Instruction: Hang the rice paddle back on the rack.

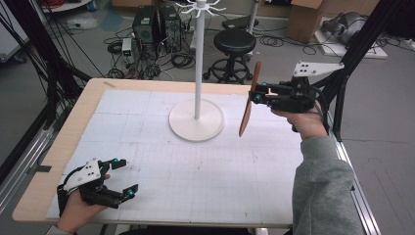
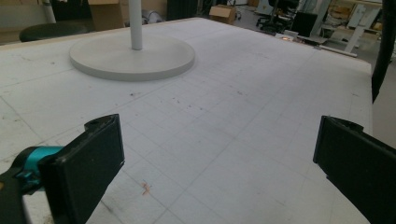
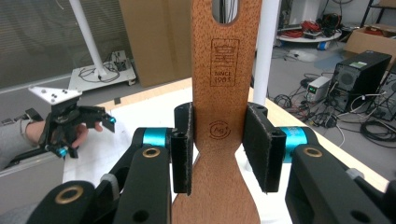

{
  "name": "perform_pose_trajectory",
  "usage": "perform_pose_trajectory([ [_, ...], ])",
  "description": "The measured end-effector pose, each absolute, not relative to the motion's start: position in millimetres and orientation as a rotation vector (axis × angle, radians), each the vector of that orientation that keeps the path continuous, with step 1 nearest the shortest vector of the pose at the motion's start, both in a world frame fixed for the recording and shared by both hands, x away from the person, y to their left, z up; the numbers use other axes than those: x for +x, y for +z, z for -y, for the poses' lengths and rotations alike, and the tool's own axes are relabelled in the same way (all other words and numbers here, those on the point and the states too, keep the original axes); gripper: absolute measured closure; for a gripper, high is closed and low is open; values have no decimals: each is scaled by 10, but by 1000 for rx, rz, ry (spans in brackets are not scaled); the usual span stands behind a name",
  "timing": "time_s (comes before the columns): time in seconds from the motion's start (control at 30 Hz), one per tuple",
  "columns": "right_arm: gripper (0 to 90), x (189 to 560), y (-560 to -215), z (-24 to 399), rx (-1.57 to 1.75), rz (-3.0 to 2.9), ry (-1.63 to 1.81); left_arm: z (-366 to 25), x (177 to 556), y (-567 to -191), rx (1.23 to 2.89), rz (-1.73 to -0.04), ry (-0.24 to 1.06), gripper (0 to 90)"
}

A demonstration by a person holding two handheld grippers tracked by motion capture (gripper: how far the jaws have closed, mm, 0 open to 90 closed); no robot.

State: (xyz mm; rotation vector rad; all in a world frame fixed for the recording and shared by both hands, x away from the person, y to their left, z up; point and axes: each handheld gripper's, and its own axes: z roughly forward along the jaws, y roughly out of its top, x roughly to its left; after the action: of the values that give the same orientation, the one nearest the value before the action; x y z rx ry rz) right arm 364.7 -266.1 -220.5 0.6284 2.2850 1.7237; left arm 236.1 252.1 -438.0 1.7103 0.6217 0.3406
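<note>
My right gripper [image 1: 257, 94] is raised over the table's right side, shut on a wooden paddle board [image 1: 246, 117] that stands nearly upright in it. In the right gripper view the pads [image 3: 183, 147] clamp the board's narrow neck [image 3: 226, 56] below its stamped logo, with the handle hole at the top. A white coat stand [image 1: 197, 58] rises from its round base [image 1: 186, 128] at the middle back of the table, just left of the board. My left gripper [image 1: 125, 176] rests open and holds nothing at the table's near left corner; its jaws stand wide over bare mat [image 2: 219, 163].
A white gridded mat [image 1: 195, 176] covers the wooden table [image 1: 83, 105]. Beyond the far edge stand a black stool [image 1: 235, 41], computer towers [image 1: 156, 24] and loose cables. Black frame posts [image 1: 359, 44] rise at the right and left sides.
</note>
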Motion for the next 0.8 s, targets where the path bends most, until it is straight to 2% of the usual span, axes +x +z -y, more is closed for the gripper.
perform_pose_trajectory([
  [0.8, 649, 4068, -1866, 2388, 608, -2300, 1708, -2574, 2323, -4382, 1710, -626, 356, 23],
])
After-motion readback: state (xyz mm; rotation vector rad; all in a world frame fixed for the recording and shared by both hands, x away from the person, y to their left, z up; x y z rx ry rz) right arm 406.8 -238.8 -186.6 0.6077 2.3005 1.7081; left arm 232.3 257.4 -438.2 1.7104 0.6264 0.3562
